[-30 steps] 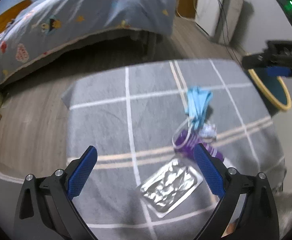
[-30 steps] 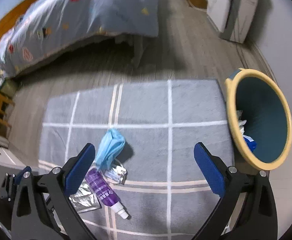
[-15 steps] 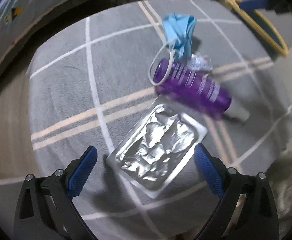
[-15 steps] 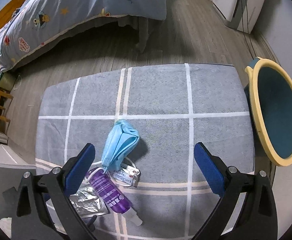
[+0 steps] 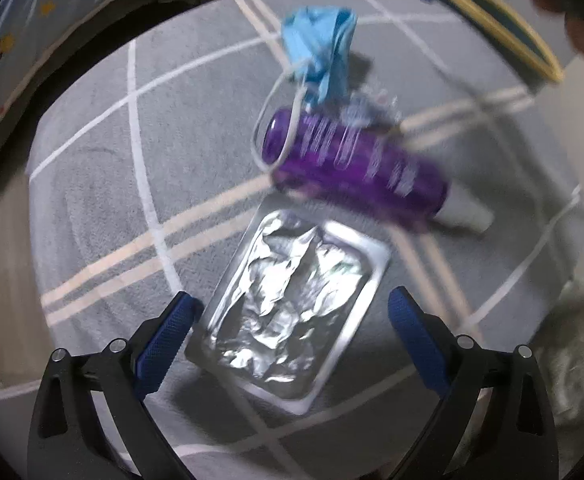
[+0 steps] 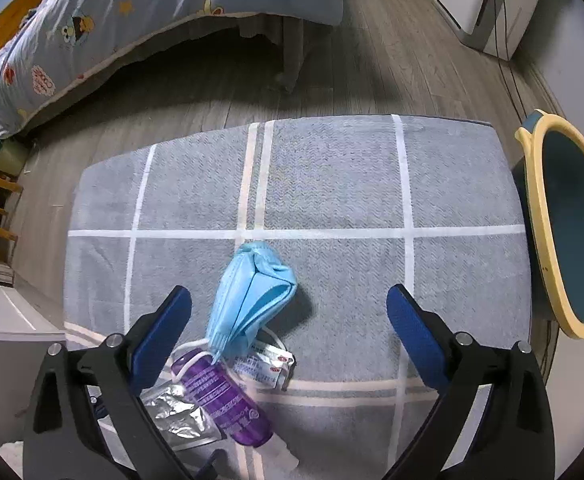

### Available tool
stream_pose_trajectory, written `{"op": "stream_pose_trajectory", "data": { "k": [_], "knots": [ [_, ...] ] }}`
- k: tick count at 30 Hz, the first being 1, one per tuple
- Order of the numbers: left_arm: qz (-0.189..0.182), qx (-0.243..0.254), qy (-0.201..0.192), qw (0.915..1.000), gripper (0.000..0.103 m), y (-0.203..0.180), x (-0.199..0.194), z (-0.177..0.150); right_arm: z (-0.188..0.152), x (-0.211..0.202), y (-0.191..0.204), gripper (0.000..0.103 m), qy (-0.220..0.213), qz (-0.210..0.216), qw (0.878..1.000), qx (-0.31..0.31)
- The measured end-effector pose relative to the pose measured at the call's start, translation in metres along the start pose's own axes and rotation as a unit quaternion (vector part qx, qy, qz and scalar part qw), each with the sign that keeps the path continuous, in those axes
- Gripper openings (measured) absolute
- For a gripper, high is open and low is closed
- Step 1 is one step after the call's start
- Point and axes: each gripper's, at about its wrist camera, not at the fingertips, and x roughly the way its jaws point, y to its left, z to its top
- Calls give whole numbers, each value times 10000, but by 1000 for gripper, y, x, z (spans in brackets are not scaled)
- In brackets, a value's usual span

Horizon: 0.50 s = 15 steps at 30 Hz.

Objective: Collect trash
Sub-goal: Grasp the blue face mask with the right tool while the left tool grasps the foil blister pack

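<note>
Grey rug [image 6: 332, 184] holds purple bottle [image 5: 356, 164], print unreadable; left fingers [image 5: 172, 336] spread, right fingers [image 6: 408, 320] closing, empty.

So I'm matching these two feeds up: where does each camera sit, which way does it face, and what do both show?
Left wrist: on the left tongs, facing steeply down at the foil blister pack; its two blue fingers show, wide apart.
Right wrist: on the right tongs, tilted down over the grey rug toward the bed; its fingers show, closing slightly, nothing gripped.
Shared: blue face mask, purple bottle, blister pack, yellow-rimmed bin.
</note>
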Motion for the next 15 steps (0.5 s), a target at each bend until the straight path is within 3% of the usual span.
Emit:
{"op": "stream_pose_trajectory", "data": {
  "k": [5,8,9,12,15],
  "knots": [
    [-65,-278,-67,9996,91,17,2,6,0,19,5,67,293,278,9989,238],
    [12,-332,-131,9994,78,28,0,10,-1,28,9,56,409,383,9980,292],
    [24,-360,-154,9992,72,31,-1,10,-2,31,12,47,452,398,9978,267],
    [-154,-522,-192,9983,71,40,-2,11,-2,35,18,28,472,397,9980,161],
    [-167,-615,-195,9978,71,44,-1,13,0,29,23,20,325,422,9985,104]
  ]
}}
